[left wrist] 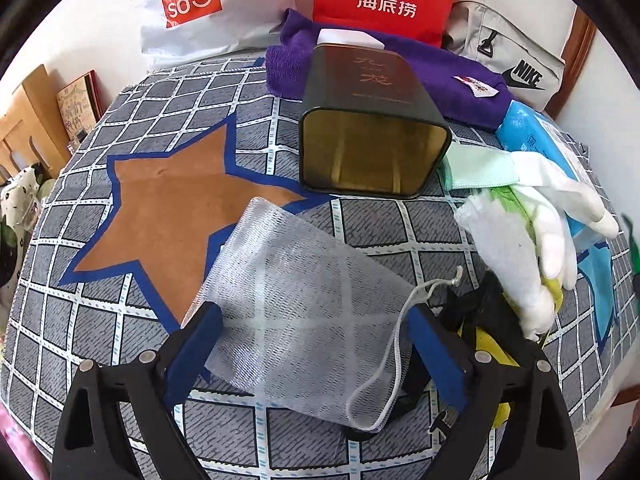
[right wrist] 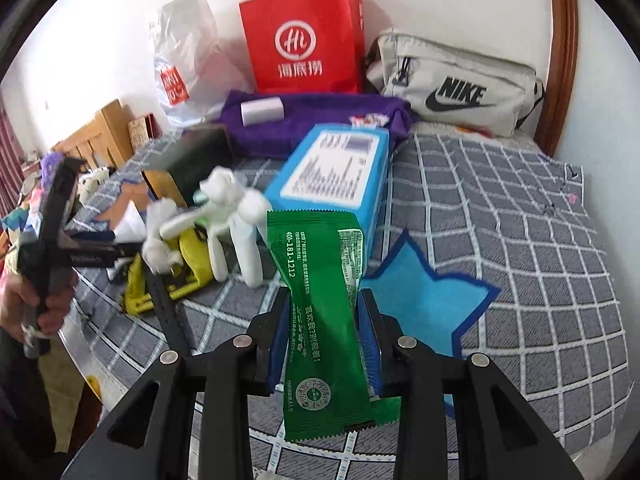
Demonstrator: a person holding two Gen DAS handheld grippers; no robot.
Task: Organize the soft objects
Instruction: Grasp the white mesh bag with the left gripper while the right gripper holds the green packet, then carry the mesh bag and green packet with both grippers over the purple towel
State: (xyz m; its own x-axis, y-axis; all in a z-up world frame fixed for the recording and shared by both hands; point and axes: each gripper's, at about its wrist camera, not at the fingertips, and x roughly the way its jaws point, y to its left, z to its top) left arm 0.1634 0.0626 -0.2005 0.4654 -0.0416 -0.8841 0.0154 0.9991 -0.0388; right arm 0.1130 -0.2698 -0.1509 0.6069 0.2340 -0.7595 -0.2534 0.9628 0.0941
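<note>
Gripping the green sachet (right wrist: 320, 320) at its waist, our right gripper (right wrist: 325, 340) has its jaws closed on crinkly, slippery foil, light but apt to slide. Our left gripper (left wrist: 316, 344) stands wide open astride the mesh pouch (left wrist: 296, 300), limp, airy netting with a drawstring; we judge its bunched middle grips best. Ahead lies a stiff open tin (left wrist: 372, 136).

A home bedroom: a bed (right wrist: 520, 216) under a grey checked star-patterned cover, shopping bags (right wrist: 304, 44) and a Nike pouch (right wrist: 460, 84) against the wall, wooden furniture (right wrist: 104, 136) beside.
</note>
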